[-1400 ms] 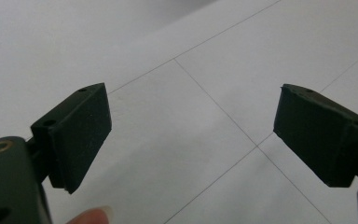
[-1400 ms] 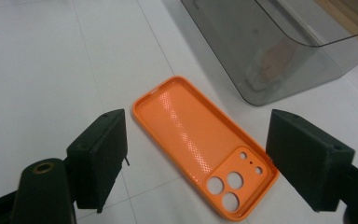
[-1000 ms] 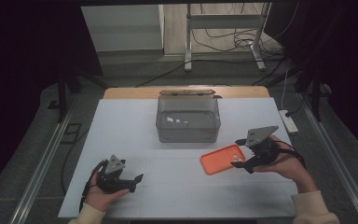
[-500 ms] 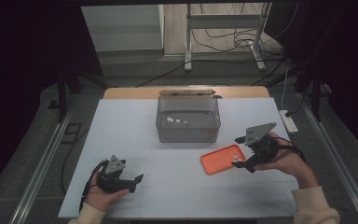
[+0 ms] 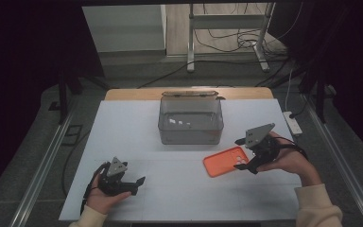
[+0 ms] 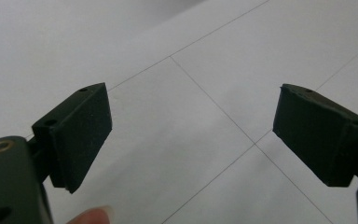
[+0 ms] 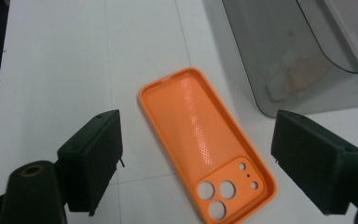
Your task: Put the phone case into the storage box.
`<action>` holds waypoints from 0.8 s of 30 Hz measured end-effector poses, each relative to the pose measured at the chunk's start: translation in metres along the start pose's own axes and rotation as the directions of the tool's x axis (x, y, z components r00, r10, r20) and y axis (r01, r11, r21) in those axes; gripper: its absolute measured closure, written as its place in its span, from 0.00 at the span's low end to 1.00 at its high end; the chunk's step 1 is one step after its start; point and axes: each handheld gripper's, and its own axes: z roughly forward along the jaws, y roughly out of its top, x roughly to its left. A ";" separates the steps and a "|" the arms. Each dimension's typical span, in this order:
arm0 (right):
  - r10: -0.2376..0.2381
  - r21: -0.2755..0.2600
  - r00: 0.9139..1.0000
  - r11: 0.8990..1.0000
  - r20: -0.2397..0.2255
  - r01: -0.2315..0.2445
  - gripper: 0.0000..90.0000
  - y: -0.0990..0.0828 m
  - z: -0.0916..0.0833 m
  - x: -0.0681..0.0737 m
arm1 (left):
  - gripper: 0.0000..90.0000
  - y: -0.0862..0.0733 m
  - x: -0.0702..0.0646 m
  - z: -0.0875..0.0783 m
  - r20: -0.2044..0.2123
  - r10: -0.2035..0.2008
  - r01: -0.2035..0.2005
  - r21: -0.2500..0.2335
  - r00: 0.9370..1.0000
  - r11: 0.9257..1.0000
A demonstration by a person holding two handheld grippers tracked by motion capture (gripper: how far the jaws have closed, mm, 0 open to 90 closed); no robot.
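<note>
As seen from the high view, the orange phone case (image 5: pixel 228 160) lies flat on the white table (image 5: pixel 137 127), right of centre, below the clear plastic container (image 5: pixel 191 120). The right gripper (image 5: pixel 246 156) sits at the case's right end, jaws spread, gripping nothing. At lower left, the left gripper (image 5: pixel 134 183) rests open.

Left gripper view: jaws wide apart over bare table.

Right gripper view: the case, inner face up, lies between the parted jaws, untouched; the container occupies the upper right.

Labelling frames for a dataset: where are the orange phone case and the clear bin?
orange phone case (image 7: pixel 200 140), right gripper view, middle of its inner face.
clear bin (image 5: pixel 191 135), high view, front wall.
</note>
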 end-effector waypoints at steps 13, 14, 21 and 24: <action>-0.012 0.009 0.999 1.000 -0.034 0.012 0.19 0.002 0.006 -0.003 | 0.13 0.000 0.000 0.000 0.002 0.002 -0.002 0.002 1.000 1.000; -0.012 0.014 0.999 1.000 -0.036 0.013 0.19 0.002 0.006 -0.003 | 0.13 0.000 0.000 0.000 0.003 0.005 -0.005 0.000 1.000 1.000; -0.010 0.025 0.999 1.000 -0.049 0.011 0.19 0.001 0.014 -0.006 | 0.13 0.000 0.000 0.000 0.009 0.003 -0.003 0.005 1.000 1.000; -0.016 0.041 0.998 0.999 -0.067 0.018 0.20 0.000 0.017 -0.007 | 0.13 0.000 0.001 0.000 0.010 0.001 -0.001 0.005 1.000 1.000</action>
